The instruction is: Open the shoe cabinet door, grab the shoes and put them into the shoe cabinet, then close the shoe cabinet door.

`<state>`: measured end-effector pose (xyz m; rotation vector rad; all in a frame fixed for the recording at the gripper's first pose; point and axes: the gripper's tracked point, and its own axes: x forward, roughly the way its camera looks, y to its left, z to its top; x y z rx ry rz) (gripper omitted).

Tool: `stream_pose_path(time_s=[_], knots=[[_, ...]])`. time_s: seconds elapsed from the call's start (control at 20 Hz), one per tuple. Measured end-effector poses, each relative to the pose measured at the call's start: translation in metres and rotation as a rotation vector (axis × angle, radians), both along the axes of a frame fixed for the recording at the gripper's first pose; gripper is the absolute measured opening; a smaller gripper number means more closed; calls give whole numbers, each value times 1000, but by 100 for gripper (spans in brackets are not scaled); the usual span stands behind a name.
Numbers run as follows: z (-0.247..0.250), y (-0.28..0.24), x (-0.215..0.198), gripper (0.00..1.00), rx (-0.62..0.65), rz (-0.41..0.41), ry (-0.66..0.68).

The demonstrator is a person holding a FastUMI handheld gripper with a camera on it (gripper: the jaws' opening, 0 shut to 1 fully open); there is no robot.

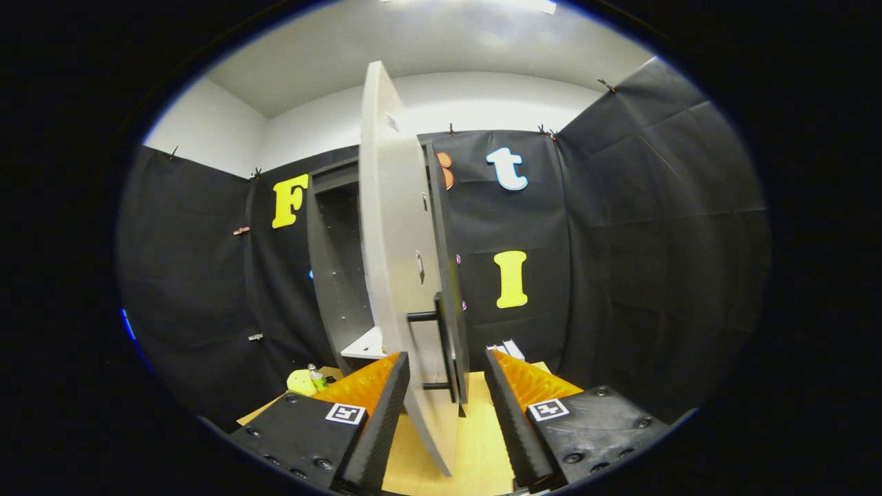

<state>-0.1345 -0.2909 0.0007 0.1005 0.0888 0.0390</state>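
Presently: gripper [446, 386] spread wide, fingers either side of the cabinet door [396, 262], not pressing it; door ajar, black handle [441, 344] between fingers; cabinet [337, 275] beyond.

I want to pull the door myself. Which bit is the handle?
Find the tall dark shoe cabinet against the black wall, then its pale door swung out edge-on towards the gripper, between its open jaws. The handle is the thin black bar low on that door, the only dark part sticking out.
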Motion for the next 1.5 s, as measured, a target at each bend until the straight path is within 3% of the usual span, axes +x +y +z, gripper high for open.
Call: stream_pose_path(time_s=[0.4,0.8,1.5], knots=[[-18,8,63,73,-11,56,41],[-23,34,65,73,-6,101,27],[-41,133,101,73,24,138,55]])
